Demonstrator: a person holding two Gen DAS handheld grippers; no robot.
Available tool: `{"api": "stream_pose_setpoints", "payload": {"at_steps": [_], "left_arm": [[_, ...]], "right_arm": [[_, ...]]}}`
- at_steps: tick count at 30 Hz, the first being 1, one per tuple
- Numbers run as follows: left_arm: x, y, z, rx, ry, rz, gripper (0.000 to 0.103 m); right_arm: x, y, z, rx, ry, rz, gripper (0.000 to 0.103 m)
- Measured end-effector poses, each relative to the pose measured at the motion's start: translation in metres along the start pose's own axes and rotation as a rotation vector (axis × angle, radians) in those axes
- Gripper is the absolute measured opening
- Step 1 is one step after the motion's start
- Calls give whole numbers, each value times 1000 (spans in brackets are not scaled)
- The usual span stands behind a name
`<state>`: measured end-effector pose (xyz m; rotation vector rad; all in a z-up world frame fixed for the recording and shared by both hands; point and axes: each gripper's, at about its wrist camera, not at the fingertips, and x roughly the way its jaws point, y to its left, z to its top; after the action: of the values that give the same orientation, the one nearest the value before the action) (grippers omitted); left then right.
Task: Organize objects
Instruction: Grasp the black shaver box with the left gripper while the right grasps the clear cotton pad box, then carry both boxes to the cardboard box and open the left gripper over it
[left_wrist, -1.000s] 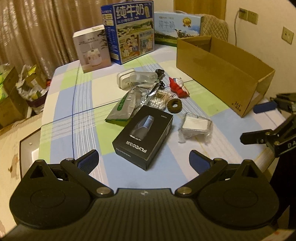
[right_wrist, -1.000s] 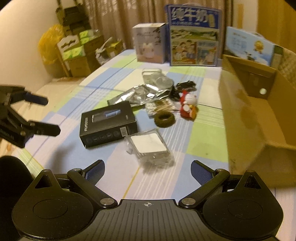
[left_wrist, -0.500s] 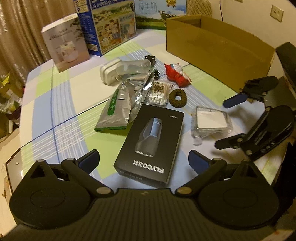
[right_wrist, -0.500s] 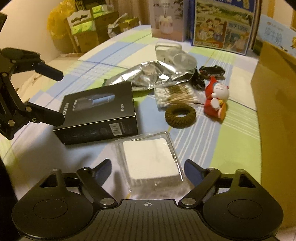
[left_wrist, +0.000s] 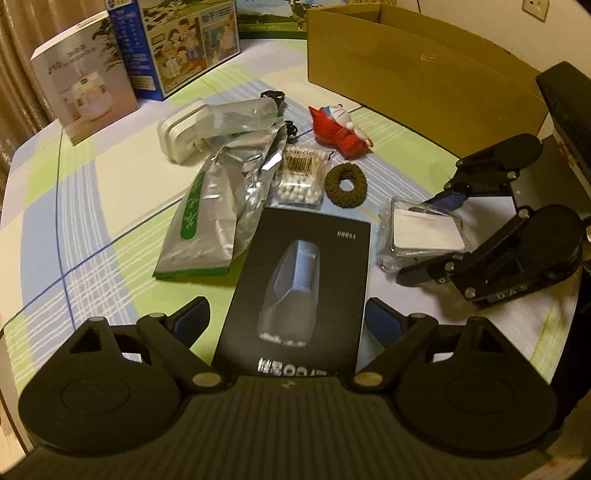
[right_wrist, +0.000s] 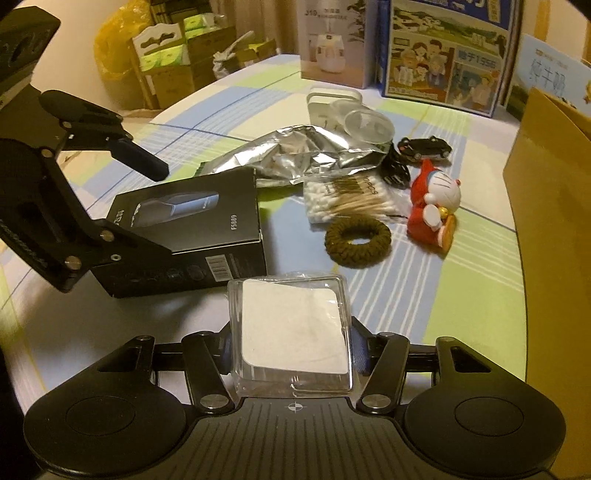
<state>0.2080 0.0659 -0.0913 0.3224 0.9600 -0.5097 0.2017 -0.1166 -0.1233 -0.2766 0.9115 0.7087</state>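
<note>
A black shaver box (left_wrist: 299, 280) lies on the checked tablecloth between the fingers of my open left gripper (left_wrist: 286, 319); it also shows in the right wrist view (right_wrist: 192, 229). My right gripper (right_wrist: 291, 345) has closed on a clear plastic case with white pads (right_wrist: 295, 328), seen in the left wrist view (left_wrist: 424, 232) between the right gripper's fingers (left_wrist: 448, 195). An open cardboard box (left_wrist: 417, 70) stands at the table's right.
Beyond lie a silver foil pouch (left_wrist: 218, 210), a cotton swab pack (left_wrist: 301, 173), a brown hair tie (left_wrist: 345, 184), a red Doraemon toy (left_wrist: 340, 127), a white charger (left_wrist: 184, 129) and a black toy car (right_wrist: 424, 147). Product boxes (left_wrist: 181, 44) stand at the back.
Both grippers moved forward and down. The left now straddles the black box's near end. The right's fingers closed in on the clear case.
</note>
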Motion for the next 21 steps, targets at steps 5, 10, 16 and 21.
{"api": "stream_pose_setpoints", "payload": {"at_steps": [5,10,16,21], "left_arm": [[12,-5,10,45,30,-9,82],[23,-10,14,63,71,-3,79],[22,-15,15,-10,98,28,77],[7,-16,10,-138,76,54,77]], "right_arm": [[-7,-3,-6,36,-5,-19,54],[-18,-7,-9,70,-20,-37,54],[-38,-7,-15,99,-46,-68,54],[-65,-4,-16,109,-82,-80,54]]}}
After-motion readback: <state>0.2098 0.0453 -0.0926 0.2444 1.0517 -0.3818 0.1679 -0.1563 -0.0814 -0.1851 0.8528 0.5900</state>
